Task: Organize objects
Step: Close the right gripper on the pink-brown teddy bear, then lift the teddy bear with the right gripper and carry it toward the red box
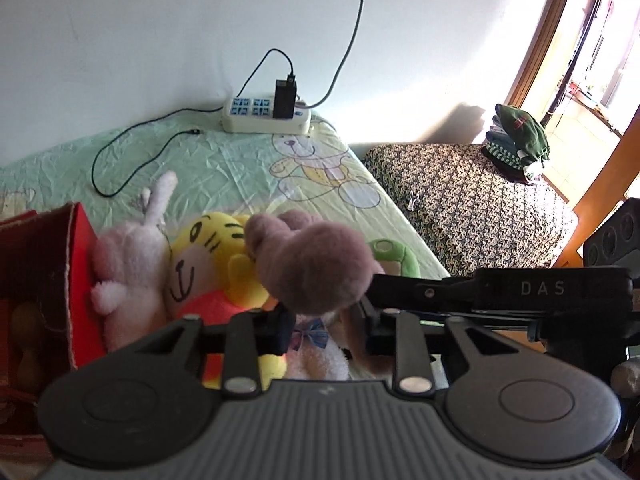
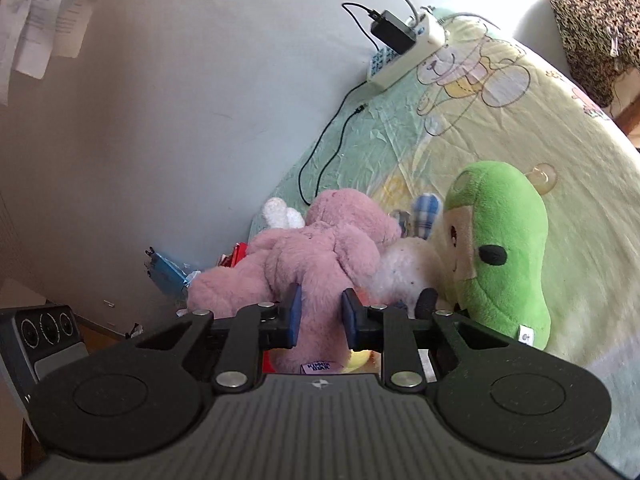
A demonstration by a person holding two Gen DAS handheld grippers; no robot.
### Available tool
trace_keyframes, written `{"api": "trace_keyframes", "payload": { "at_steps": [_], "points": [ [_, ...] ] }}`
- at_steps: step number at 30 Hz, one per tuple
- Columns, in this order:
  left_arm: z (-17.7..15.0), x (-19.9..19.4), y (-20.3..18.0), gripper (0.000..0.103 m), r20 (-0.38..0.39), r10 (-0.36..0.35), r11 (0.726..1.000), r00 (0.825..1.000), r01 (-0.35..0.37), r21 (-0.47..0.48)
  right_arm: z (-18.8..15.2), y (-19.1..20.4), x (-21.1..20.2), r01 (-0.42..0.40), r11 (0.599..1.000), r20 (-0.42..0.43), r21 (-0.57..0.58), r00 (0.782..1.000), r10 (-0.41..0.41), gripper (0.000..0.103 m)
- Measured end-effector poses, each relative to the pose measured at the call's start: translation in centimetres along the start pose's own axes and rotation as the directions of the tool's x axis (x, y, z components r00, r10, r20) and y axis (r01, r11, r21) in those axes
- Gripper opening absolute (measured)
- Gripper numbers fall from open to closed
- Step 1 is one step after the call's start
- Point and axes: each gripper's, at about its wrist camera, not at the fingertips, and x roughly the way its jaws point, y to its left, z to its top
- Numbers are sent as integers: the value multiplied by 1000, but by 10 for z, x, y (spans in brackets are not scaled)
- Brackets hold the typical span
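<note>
A pink plush toy (image 1: 312, 264) with a blue checked bow hangs over the bed, and my left gripper (image 1: 324, 320) is shut on its lower body. In the right wrist view the same pink plush (image 2: 332, 248) fills the middle, with my right gripper (image 2: 320, 316) shut on a fold of its fur. A green plush (image 2: 500, 248) lies just right of it on the sheet. Behind it in the left wrist view lie a yellow tiger plush (image 1: 208, 248) and a pale rabbit plush (image 1: 128, 264), beside a red cardboard box (image 1: 76, 272).
A white power strip (image 1: 266, 116) with a black charger and trailing cables sits against the wall at the back of the pale green sheet (image 1: 224, 160). To the right is a brown patterned mattress (image 1: 460, 200) with a stack of folded clothes (image 1: 516, 140).
</note>
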Motion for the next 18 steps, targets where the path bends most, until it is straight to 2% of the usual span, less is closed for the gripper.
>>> {"api": "trace_keyframes", "payload": {
  "at_steps": [2,4,6,9,12,13,14,16,18],
  "points": [
    [-2,-9,2,23,20,-11,1000,1000,11,-9,-2,5,-2,-15,1000,8,-12,1000,15,23],
    [-6,-15,3,14,27,-32,999,999,33,-9,-5,10,-3,-28,999,7,-22,1000,28,23],
    [-12,-13,3,14,11,-14,1000,1000,14,1,-10,13,1,-16,999,-15,-38,1000,15,23],
    [-26,1,7,15,-53,-5,1000,999,5,0,-23,4,8,19,999,-45,-37,999,-20,22],
    [-39,10,16,34,-112,-42,999,993,38,-38,-32,-12,13,50,998,-75,26,996,-48,20],
    [-42,10,18,48,-114,-44,998,993,39,-44,-35,-15,14,60,998,-78,33,995,-58,20],
    [-44,8,19,63,-103,-32,999,994,28,-42,-36,-16,14,68,997,-79,29,995,-65,20],
    [-44,1,19,79,-58,21,1000,998,-22,-20,-37,-14,14,91,996,-69,2,993,-90,23],
    [-39,-7,18,85,-13,70,998,997,-69,12,-36,-14,14,117,993,-39,-9,992,-117,29]
  ]
}}
